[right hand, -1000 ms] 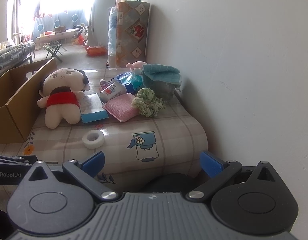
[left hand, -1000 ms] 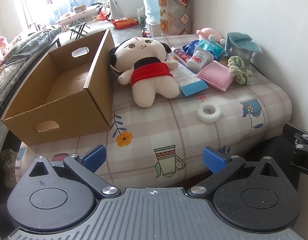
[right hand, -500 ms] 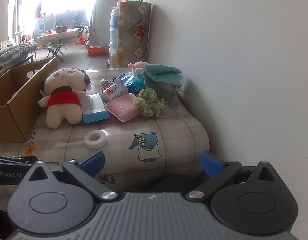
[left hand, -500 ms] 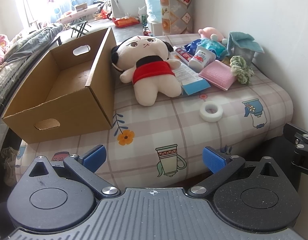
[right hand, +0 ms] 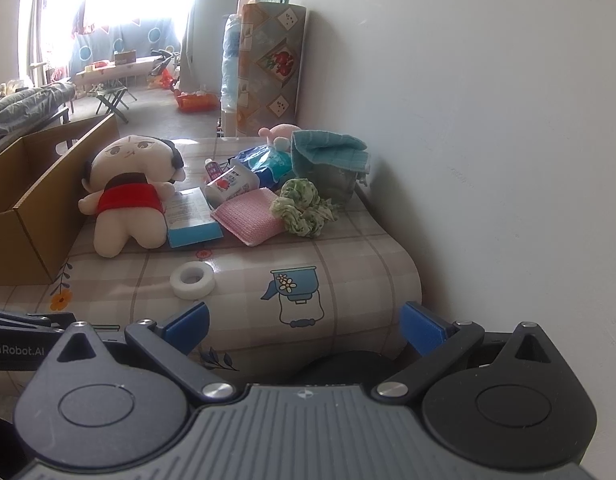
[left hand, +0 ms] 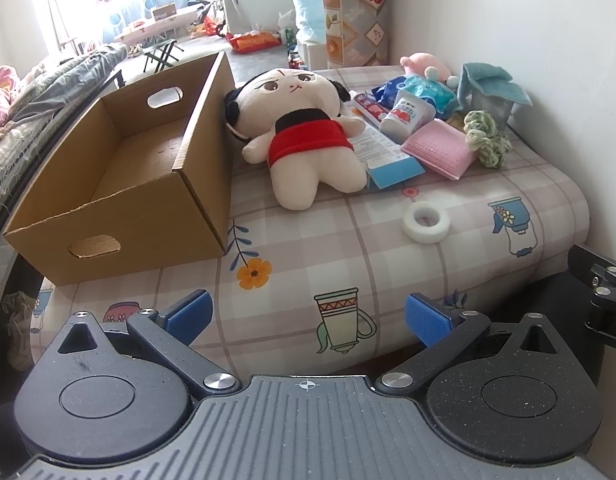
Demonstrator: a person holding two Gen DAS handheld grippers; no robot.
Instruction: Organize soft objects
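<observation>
A cream plush doll in a red shirt (left hand: 303, 136) (right hand: 127, 196) lies on the patterned table, right beside an open cardboard box (left hand: 123, 168) (right hand: 31, 200) with nothing inside. Behind it sit a pink cloth pad (left hand: 438, 152) (right hand: 249, 216), a green scrunchie (left hand: 486, 138) (right hand: 303, 208), a teal towel (left hand: 492, 84) (right hand: 328, 150) draped over a grey container, and a small pink plush (left hand: 424, 64) (right hand: 279, 132). My left gripper (left hand: 308, 316) stands open at the table's near edge, holding nothing. My right gripper (right hand: 303, 322) is open too, at the near right corner.
A white tape roll (left hand: 426, 220) (right hand: 192, 278) lies in front of the pile. A blue-edged booklet (left hand: 388, 160), a tube (left hand: 404, 114) and blue packets (left hand: 416, 90) are mixed among the soft things. A white wall (right hand: 488, 140) bounds the table on the right.
Both grippers have drifted slightly forward toward the table; the objects sit a little larger and higher in view. Nothing on the table has moved.
</observation>
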